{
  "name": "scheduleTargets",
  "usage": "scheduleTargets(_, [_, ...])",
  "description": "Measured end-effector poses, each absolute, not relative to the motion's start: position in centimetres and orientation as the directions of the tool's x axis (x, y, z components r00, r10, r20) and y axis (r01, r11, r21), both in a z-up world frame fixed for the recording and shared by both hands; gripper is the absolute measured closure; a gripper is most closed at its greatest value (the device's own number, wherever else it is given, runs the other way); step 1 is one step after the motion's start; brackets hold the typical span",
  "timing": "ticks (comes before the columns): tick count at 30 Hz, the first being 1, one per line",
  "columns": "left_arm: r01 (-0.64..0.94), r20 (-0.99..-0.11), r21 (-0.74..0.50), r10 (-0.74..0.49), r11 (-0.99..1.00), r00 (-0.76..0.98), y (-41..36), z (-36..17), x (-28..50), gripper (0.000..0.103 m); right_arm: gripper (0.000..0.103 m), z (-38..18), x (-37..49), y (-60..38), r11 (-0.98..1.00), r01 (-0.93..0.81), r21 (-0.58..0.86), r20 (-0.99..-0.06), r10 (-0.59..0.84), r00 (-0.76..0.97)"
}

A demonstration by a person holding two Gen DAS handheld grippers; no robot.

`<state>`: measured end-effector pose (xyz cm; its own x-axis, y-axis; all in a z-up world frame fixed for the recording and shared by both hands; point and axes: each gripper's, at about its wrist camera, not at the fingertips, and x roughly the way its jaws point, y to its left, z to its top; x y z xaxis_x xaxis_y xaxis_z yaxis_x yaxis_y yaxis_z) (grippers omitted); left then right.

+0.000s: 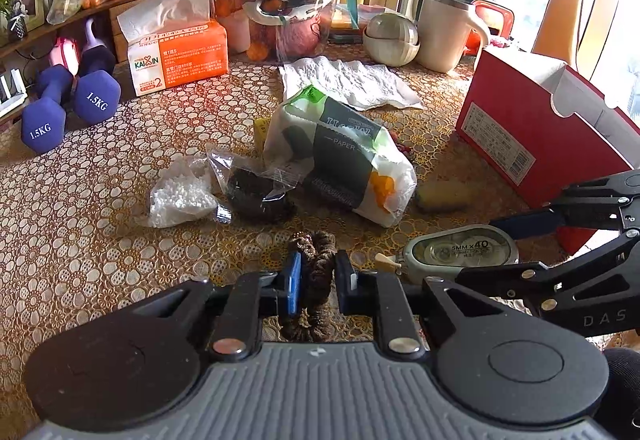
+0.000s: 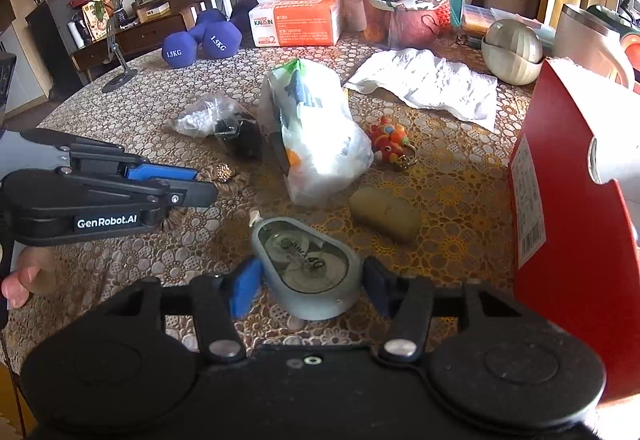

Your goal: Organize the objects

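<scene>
My left gripper [image 1: 318, 282] straddles a brown scrunchie [image 1: 316, 280] lying on the patterned tablecloth; its jaws stand slightly apart on either side, close to touching it. It also shows in the right wrist view [image 2: 200, 183], over the scrunchie [image 2: 224, 175]. My right gripper [image 2: 310, 286] is open around a grey correction tape dispenser [image 2: 308, 268], pads beside it with small gaps. The dispenser also shows in the left wrist view [image 1: 460, 250], with the right gripper [image 1: 508, 244] around it.
A red open box [image 1: 532, 127] stands at right. A paper pack in plastic [image 1: 344, 151], small bags [image 1: 224, 187], a yellowish case [image 2: 386, 213], a red toy keychain [image 2: 390, 139], a tissue box [image 1: 178, 55], dumbbells [image 1: 68, 103], a mug [image 1: 444, 31] and bowls crowd the table.
</scene>
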<state>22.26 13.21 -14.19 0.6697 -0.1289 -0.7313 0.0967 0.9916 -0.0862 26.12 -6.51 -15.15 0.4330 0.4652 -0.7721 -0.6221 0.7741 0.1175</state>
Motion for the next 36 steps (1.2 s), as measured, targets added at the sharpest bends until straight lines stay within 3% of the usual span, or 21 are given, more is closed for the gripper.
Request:
scheduleTargets(18, [0.159,-0.677,-0.072,-0.165,0.985,0.717,9.1,-5.2,17.2,0.086,0.049,-7.1,21.2,-11.9,0.778,-0.613,0.134,-0.658,0.533,0.532])
scheduleTargets(36, [0.336,-0.586,-0.028,-0.288,0.941,0.757,-3.2,2.4,17.6,0.086,0.049,-0.8,20.8,-22.6,0.859,-0.496,0.126,-0.561,0.474,0.679])
